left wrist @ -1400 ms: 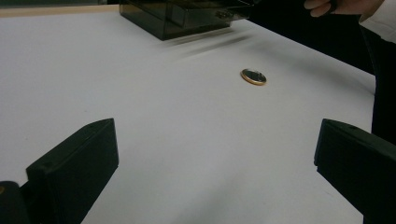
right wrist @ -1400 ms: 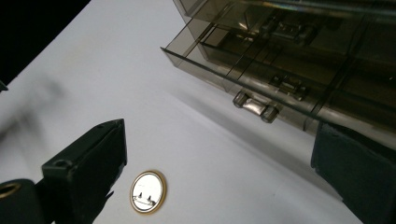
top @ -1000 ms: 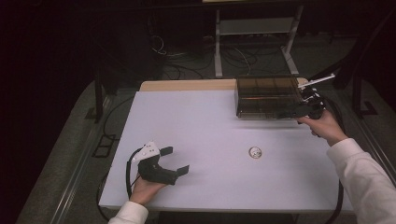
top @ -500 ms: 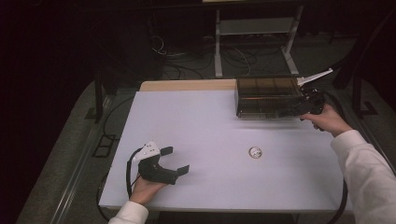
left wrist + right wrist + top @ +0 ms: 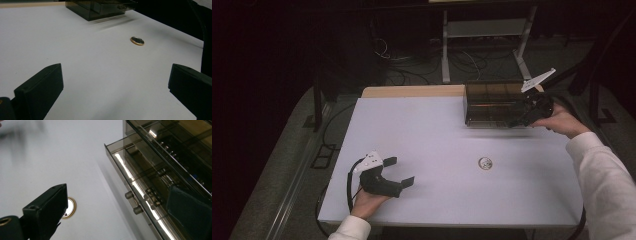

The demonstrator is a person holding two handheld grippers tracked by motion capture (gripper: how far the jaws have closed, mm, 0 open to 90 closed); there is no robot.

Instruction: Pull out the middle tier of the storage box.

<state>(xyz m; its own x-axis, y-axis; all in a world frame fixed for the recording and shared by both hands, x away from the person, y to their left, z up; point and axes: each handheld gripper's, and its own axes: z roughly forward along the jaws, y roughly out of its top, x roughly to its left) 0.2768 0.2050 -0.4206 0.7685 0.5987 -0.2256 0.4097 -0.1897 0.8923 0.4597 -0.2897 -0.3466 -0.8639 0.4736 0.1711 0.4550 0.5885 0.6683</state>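
- Smoked, see-through plastic forms the drawer box [image 5: 494, 104], a squat rectangular unit at the far right of the white table [image 5: 427, 150]; in the right gripper view its lower drawer [image 5: 140, 190] stands pulled partly out, with small round knobs [image 5: 129, 194] on the front.
- We note the right gripper [image 5: 532, 107] at the box's right end, held in the right hand [image 5: 562, 120]. In its own view one black jaw [image 5: 47, 207] sits left and the other lies behind the tinted drawer front, so the jaws stand well apart, one outside the drawer and one inside it; whether they press on the front panel we cannot tell.
- We find the left gripper [image 5: 399, 172] resting low at the near left of the table in the left hand [image 5: 369, 202], released, its blocky matte jaws spread wide with bare table between them.
- A small round coin-like disc [image 5: 485, 162] (gold rim, pale shiny centre) lies flat on the table, near the box and well apart from the left gripper.
- Box contents are hard to make out through the dark plastic and glare; the right jaw partly hides the disc [image 5: 70, 207] in the right gripper view.
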